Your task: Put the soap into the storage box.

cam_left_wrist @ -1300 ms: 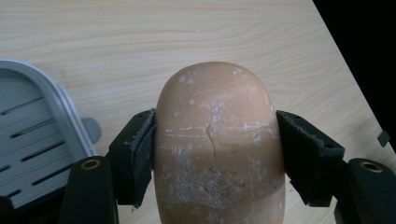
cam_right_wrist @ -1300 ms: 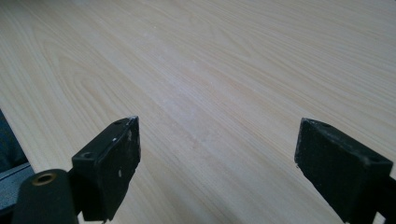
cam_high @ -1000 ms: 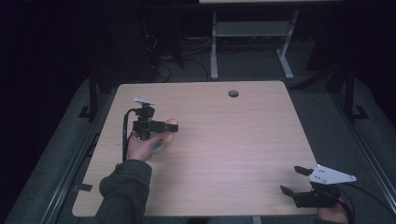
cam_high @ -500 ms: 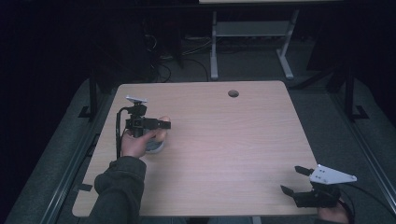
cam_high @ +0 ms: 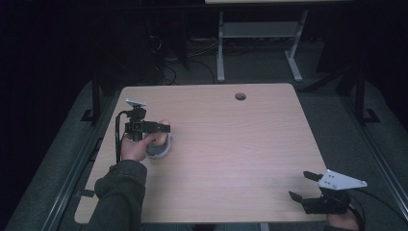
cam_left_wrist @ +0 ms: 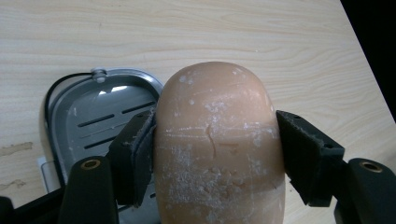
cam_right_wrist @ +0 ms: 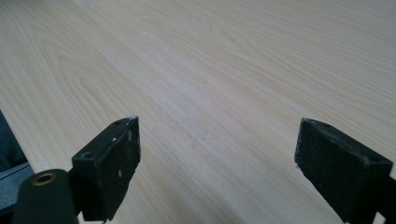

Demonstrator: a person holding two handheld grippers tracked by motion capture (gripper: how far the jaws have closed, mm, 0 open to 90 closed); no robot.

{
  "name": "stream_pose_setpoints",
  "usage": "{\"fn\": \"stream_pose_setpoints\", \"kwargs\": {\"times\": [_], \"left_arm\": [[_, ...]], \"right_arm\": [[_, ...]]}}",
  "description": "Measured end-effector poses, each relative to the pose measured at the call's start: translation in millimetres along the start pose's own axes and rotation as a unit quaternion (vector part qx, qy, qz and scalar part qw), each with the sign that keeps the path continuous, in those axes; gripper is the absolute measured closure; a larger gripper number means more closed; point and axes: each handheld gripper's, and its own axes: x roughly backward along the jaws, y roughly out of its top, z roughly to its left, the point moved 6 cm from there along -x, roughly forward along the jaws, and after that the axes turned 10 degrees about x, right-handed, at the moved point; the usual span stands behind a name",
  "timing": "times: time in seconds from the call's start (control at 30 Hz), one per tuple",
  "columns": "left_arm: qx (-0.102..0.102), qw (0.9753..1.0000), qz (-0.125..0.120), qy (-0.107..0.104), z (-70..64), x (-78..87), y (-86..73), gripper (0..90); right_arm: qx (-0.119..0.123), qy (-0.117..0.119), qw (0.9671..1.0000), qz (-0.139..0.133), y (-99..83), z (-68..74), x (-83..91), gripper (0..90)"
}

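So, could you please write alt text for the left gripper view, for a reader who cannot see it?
The left gripper is shut on a tan soap bar with white flecks, one black jaw pressing each side. Behind and below the bar, a grey slotted soap dish lies on the light wooden table.

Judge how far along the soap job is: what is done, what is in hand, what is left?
Done: the left claw has its jaws shut on the bar of soap. In hand: the soap is held over the grey soap dish, not lying in it. Left: probably setting it down and letting go. The right claw rests open at the table's near corner.
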Motion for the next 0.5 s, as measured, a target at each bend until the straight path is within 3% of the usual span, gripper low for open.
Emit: {"fn": "stream_pose_setpoints", "kwargs": {"times": [0.5], "left_arm": [[-0.001,0.9994,0.002,0.033,12.7,-5.5,0.7,32.3]], "right_arm": [[0.001,0.000,1.0000,0.000,0.2,0.1,0.1,13.8]]}}
